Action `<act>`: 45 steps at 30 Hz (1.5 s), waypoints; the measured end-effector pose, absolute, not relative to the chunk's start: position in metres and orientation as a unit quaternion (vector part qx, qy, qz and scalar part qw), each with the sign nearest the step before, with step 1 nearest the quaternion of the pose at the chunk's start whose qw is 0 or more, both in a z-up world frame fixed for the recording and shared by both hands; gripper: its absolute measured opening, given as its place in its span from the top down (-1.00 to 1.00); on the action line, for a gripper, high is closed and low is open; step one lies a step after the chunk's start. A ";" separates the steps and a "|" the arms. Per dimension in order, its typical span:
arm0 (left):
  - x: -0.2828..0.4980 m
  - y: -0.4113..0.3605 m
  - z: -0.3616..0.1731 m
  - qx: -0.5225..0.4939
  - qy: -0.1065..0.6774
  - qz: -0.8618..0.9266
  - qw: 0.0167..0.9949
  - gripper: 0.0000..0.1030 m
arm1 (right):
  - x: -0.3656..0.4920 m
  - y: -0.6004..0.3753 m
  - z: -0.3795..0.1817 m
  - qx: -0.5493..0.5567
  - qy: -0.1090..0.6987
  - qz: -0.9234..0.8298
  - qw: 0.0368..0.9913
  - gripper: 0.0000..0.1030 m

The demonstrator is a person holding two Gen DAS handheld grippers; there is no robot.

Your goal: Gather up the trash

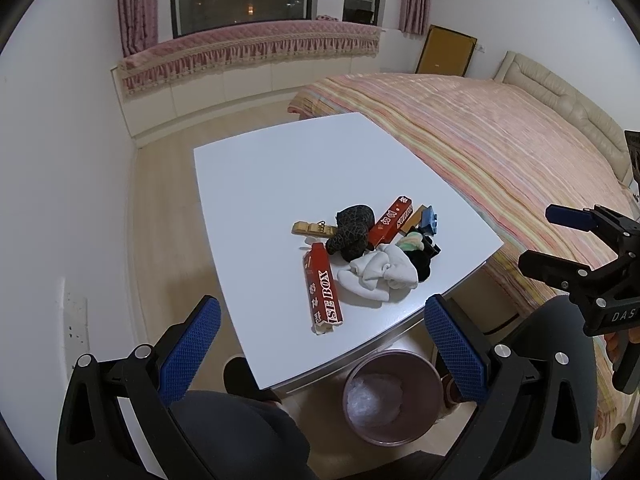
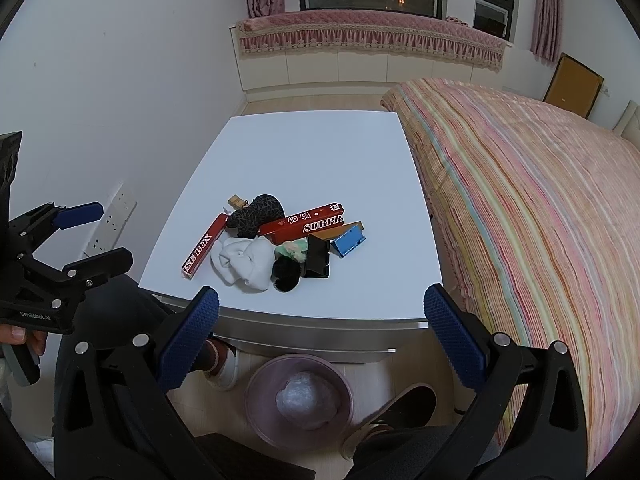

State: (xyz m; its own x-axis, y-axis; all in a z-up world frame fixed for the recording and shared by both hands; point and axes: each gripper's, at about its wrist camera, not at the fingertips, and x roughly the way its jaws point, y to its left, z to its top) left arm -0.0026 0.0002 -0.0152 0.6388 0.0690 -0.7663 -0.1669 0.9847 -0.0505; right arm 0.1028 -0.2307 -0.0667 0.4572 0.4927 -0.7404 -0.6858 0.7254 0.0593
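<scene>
A pile of clutter lies on the white table [image 1: 280, 168] [image 2: 312, 152]: two red boxes [image 1: 322, 294] [image 2: 304, 226], a crumpled white cloth [image 1: 378, 274] [image 2: 244, 260], a dark netted bundle [image 1: 352, 228] [image 2: 258, 210], a black fuzzy item [image 2: 286, 274], a blue part [image 2: 350, 242] and a wooden clip [image 1: 310, 229]. A pink bin [image 1: 394, 396] [image 2: 298, 398] with a clear liner stands on the floor below the table's near edge. My left gripper [image 1: 322, 338] [image 2: 102, 236] is open and empty above the near edge. My right gripper [image 2: 322, 328] [image 1: 548, 238] is open and empty too.
A bed with a striped cover [image 1: 500, 152] [image 2: 540, 208] runs along the table's right side. A white wall with sockets [image 2: 112, 220] is to the left. The person's feet [image 2: 224, 364] rest near the bin. A window seat [image 2: 368, 36] is at the back.
</scene>
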 end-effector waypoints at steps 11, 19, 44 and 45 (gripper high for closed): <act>-0.003 0.001 -0.015 -0.057 0.420 0.065 0.903 -0.89 | 0.103 -0.231 -0.067 -0.125 0.387 0.349 0.844 -0.95; 0.000 0.001 -0.014 -0.059 0.423 0.067 0.902 -0.89 | 0.105 -0.230 -0.068 -0.125 0.390 0.351 0.842 -0.95; 0.023 0.005 -0.057 -0.073 0.458 0.079 0.882 -0.89 | 0.131 -0.227 -0.087 -0.149 0.388 0.356 0.837 -0.95; 0.025 0.005 -0.060 -0.072 0.461 0.082 0.881 -0.89 | 0.134 -0.227 -0.089 -0.152 0.388 0.353 0.837 -0.95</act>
